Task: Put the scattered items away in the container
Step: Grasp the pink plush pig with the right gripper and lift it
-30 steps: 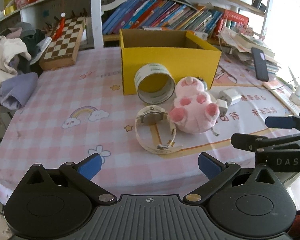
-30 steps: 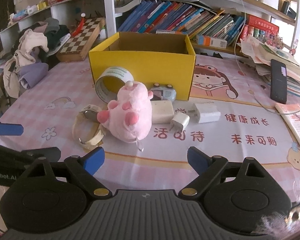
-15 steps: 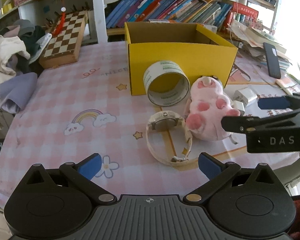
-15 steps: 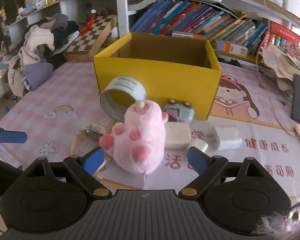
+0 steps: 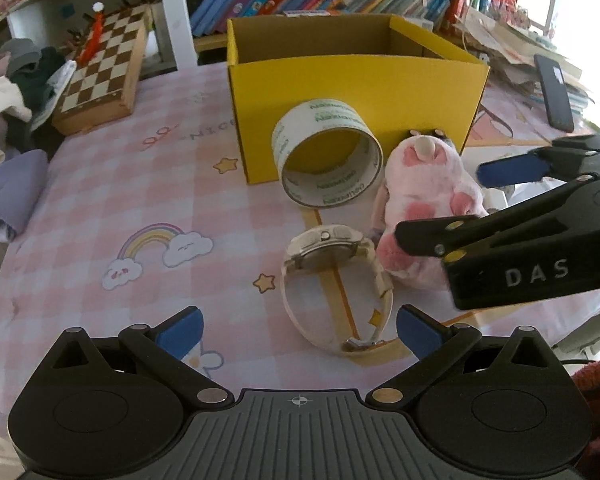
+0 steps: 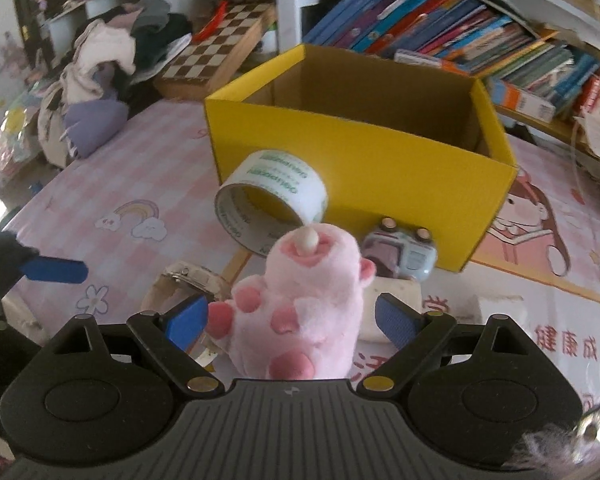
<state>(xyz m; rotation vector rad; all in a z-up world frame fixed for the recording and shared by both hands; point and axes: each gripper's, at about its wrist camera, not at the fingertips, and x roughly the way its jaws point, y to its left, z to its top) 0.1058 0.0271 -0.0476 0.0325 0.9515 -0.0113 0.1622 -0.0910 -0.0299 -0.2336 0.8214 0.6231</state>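
The step in hand looks like a grasp of the soft pink plush toy [image 6: 296,300] with the right gripper [image 6: 290,322]. To do it well, I judge the spread blue fingers [image 6: 186,320] should slide a little further along the toy's flanks so the pads meet its thick middle and not just the paws, then close gently (plush gives, so a firm squeeze through the bulk holds better than a pinch of fur). The lift should clear the near wall of the open yellow cardboard box [image 6: 352,160], which stands straight ahead of this gripper, beyond the toy.

The toy sits right between the right gripper's fingers, which are wide apart and, as far as I can tell, not yet pressing it. A white roll of printed tape [image 6: 272,196] leans against the box just ahead and to the left; a small grey-blue toy car [image 6: 400,250] lies ahead and to the right.

The left gripper [image 5: 298,330] is also spread and holds nothing; a cream-strapped wristwatch [image 5: 334,276] lies just ahead of its fingertips, beside the toy.
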